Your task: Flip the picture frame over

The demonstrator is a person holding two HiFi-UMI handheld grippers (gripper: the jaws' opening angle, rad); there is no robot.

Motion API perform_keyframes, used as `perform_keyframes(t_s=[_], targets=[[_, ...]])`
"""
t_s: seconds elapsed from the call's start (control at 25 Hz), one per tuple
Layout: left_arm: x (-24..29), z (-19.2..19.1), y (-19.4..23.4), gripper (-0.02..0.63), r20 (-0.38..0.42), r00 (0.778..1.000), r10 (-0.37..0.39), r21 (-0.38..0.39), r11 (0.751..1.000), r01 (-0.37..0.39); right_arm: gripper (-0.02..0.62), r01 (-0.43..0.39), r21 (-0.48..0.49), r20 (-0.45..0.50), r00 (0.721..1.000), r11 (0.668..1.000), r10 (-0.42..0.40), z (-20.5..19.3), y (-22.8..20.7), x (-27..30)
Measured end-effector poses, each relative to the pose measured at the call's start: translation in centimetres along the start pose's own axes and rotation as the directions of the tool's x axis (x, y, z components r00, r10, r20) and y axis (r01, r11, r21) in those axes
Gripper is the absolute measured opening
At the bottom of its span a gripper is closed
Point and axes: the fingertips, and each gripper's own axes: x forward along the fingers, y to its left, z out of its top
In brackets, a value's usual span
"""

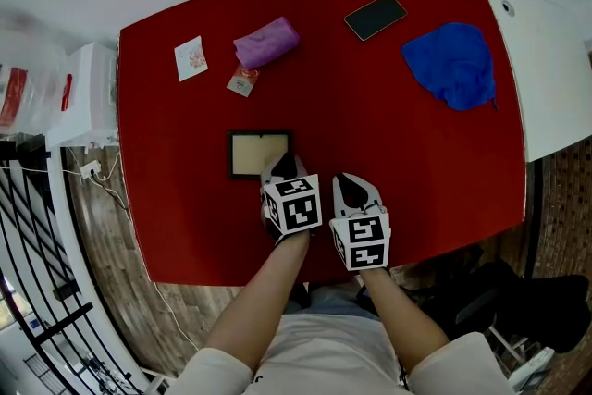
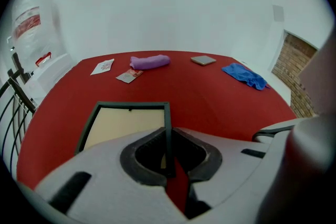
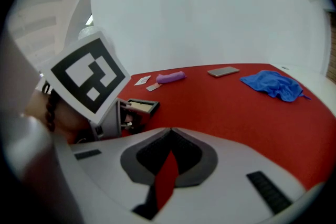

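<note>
Left gripper (image 1: 282,166) clamps sole picture frame (image 1: 256,153) edge; right gripper (image 1: 356,187) clenched, empty

**Soft, even indoor light; strong fisheye bending in every view**

Flat, diffuse light fills the room, with no glare and only faint shadows. In the head view the red counter (image 1: 388,162) is evenly lit, and its edges bow outward (wide-angle distortion, strongest toward the corners). Both gripper views sit inside a dark circular vignette. Close to each lens, the left claw (image 2: 169,130) and the right claw (image 3: 170,129) look soft and blurred. The picture frame (image 2: 126,123) is fairly sharp, and things farther off turn hazy.
</note>
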Motion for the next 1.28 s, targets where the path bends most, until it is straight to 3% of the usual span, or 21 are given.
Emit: perform_keyframes(t_s=[0.2, 0.32, 0.44, 0.64, 0.76, 0.88, 1.16, 1.28], targets=[[-2.1, 1.5, 0.0, 0.046, 0.030, 0.998, -0.064, -0.068, 0.996, 0.066, 0.005, -0.001, -0.002, 0.003, 1.000, 1.000, 0.001, 0.2, 0.1, 0.2], [-3.4, 2.4, -0.1, 0.046, 0.048, 0.991, -0.128, -0.144, 0.981, 0.134, 0.005, -0.006, -0.009, 0.008, 1.000, 1.000, 0.006, 0.5, 0.4, 0.3], [-4.4, 2.9, 0.0, 0.046, 0.062, 0.980, -0.190, -0.249, 0.948, 0.199, 0.005, -0.019, -0.018, 0.012, 1.000, 1.000, 0.020, 0.7, 1.0, 0.4], [-5.6, 4.0, 0.6, 0.046, 0.110, 0.950, -0.291, -0.396, 0.864, 0.310, 0.005, -0.047, -0.036, 0.016, 0.999, 0.998, 0.048, 1.1, 2.5, 0.8], [-6.2, 4.8, 0.8, 0.046, 0.161, 0.920, -0.358, -0.473, 0.790, 0.390, 0.005, -0.054, -0.047, 0.019, 0.998, 0.997, 0.055, 1.2, 3.0, 0.9], [-6.6, 5.5, 1.0, 0.046, 0.220, 0.874, -0.432, -0.534, 0.697, 0.479, 0.005, -0.056, -0.057, 0.024, 0.998, 0.997, 0.058, 1.4, 3.4, 1.0], [-7.9, 7.5, 0.9, 0.046, 0.370, 0.728, -0.577, -0.591, 0.458, 0.664, 0.005, -0.092, -0.092, 0.054, 0.994, 0.992, 0.097, 2.3, 4.5, 1.2], [-8.5, 7.8, 1.2, 0.046, 0.413, 0.685, -0.601, -0.595, 0.391, 0.702, 0.006, -0.143, -0.128, 0.085, 0.984, 0.981, 0.155, 3.0, 6.1, 1.1]])
